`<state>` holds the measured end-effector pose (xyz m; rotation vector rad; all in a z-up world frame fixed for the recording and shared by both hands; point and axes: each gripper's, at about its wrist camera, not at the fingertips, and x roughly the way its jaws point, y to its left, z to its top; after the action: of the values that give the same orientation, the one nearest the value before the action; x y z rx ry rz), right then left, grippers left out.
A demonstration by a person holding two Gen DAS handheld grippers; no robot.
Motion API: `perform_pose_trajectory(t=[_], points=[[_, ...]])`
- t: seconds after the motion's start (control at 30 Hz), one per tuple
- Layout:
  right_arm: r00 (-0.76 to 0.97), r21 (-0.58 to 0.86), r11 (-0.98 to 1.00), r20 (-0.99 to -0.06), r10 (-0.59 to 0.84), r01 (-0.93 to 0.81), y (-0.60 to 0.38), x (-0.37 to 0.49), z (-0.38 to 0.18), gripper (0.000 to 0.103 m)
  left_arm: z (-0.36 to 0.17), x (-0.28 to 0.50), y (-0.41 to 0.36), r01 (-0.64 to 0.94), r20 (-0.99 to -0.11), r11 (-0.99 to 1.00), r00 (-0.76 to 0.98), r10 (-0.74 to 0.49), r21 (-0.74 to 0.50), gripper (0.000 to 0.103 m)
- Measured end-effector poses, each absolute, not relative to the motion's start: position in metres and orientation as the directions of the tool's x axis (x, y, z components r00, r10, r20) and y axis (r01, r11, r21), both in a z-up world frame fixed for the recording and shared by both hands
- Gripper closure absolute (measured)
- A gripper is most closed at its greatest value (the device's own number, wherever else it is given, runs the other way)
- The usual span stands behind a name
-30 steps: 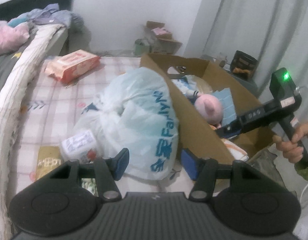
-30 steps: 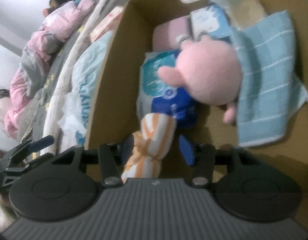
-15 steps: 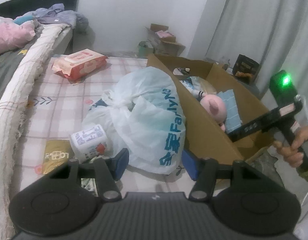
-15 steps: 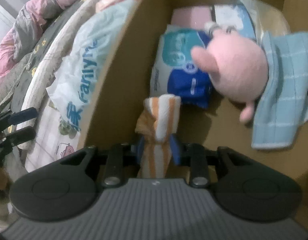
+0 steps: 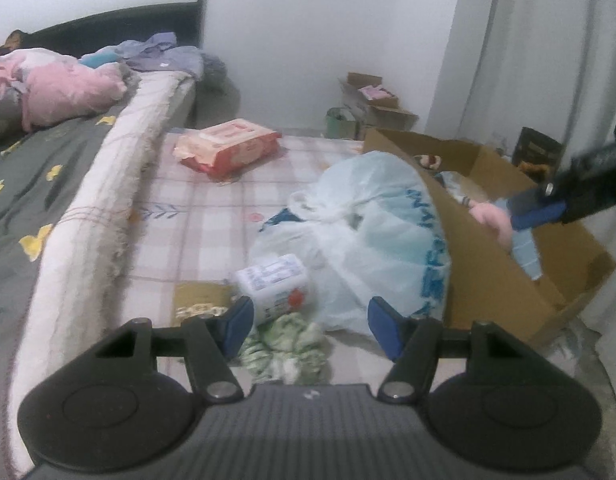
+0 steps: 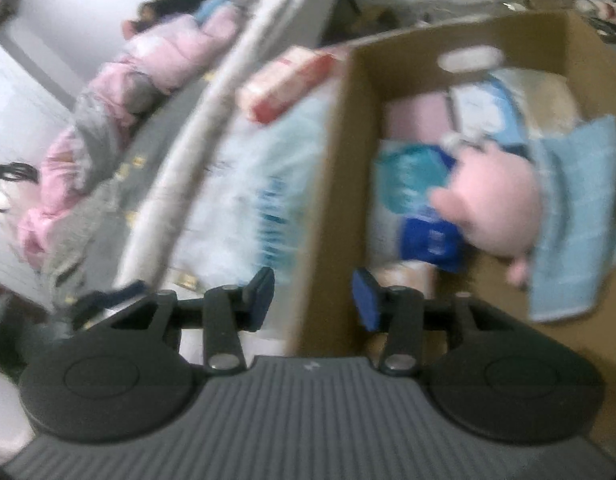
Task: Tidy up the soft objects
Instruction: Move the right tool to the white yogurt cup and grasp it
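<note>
- Left gripper (image 5: 308, 326) low over the mat, fingers spread wide, nothing held; green-and-white cloth bundle (image 5: 286, 350) lying directly below and between the finger pads, likely the next soft item.
- Best done by lowering straight onto the bundle, closing on its bunched middle, lifting clear before swinging toward the box.
- Just beyond: white tissue pack (image 5: 274, 286) and flat gold packet (image 5: 202, 300), touching the cloth's far side — easy to snag if closing too far forward.
- Large pale plastic bag (image 5: 367, 236) slumped against the cardboard box (image 5: 495, 280), blocking the direct path; better carried over it.
- Right gripper (image 6: 311, 296) astride the box's near wall, fingers parted, empty; view blurred.
- Inside the box: striped roll (image 6: 407, 276) at the near end, pink plush (image 6: 495, 204), light blue towel (image 6: 579, 216), blue packs.
- Farther off: red wipes pack (image 5: 228, 150) on the mat, bed (image 5: 48, 176) to the left.
</note>
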<state>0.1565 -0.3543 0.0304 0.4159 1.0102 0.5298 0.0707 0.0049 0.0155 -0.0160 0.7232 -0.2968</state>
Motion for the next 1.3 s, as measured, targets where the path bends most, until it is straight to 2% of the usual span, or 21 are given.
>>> perform_pose_trajectory(t=[0.2,0.3,0.4,0.63,0.77,0.93,1.2,1.23,1.3], points=[[0.351,0.621,0.722,-0.632,0.691,-0.305,-0.292,0.167,0.036,0.056,0.006,0.076,0.023,0.223,-0.65,0.965,0.715,-0.258,-0.139,0.039],[0.3,0.641,0.691,-0.623,0.723,-0.334,-0.255,0.177,0.033,0.056,0.0,0.084,0.027,0.21,-0.644,0.968,0.723,-0.251,-0.141,0.044],[0.247,0.633,0.693,-0.651,0.718,-0.346,-0.215,0.19,0.026,0.054,-0.007,0.092,0.028,0.204,-0.648,0.969,0.721,-0.247,-0.143,0.049],[0.166,0.475,0.811,-0.819,0.549,-0.34,-0.136,0.228,0.003,0.033,-0.022,0.093,0.046,0.184,-0.67,0.968,0.698,-0.251,-0.172,0.051],[0.144,0.343,0.868,-0.899,0.414,-0.358,-0.104,0.244,-0.01,0.026,-0.026,0.089,0.06,0.165,-0.676,0.969,0.694,-0.247,-0.185,0.051],[0.124,0.224,0.896,-0.949,0.29,-0.383,-0.077,0.25,-0.024,0.021,-0.029,0.084,0.074,0.149,-0.685,0.967,0.684,-0.251,-0.206,0.051],[0.116,0.146,0.883,-0.969,0.219,-0.445,-0.054,0.248,-0.035,0.02,-0.028,0.069,0.082,0.146,-0.683,0.965,0.683,-0.258,-0.218,0.051],[0.123,0.138,0.882,-0.969,0.215,-0.451,-0.054,0.247,-0.036,0.022,-0.028,0.067,0.082,0.145,-0.682,0.965,0.684,-0.257,-0.219,0.051],[0.143,0.114,0.887,-0.97,0.197,-0.448,-0.058,0.246,-0.037,0.033,-0.026,0.064,0.083,0.145,-0.68,0.965,0.687,-0.258,-0.219,0.051]])
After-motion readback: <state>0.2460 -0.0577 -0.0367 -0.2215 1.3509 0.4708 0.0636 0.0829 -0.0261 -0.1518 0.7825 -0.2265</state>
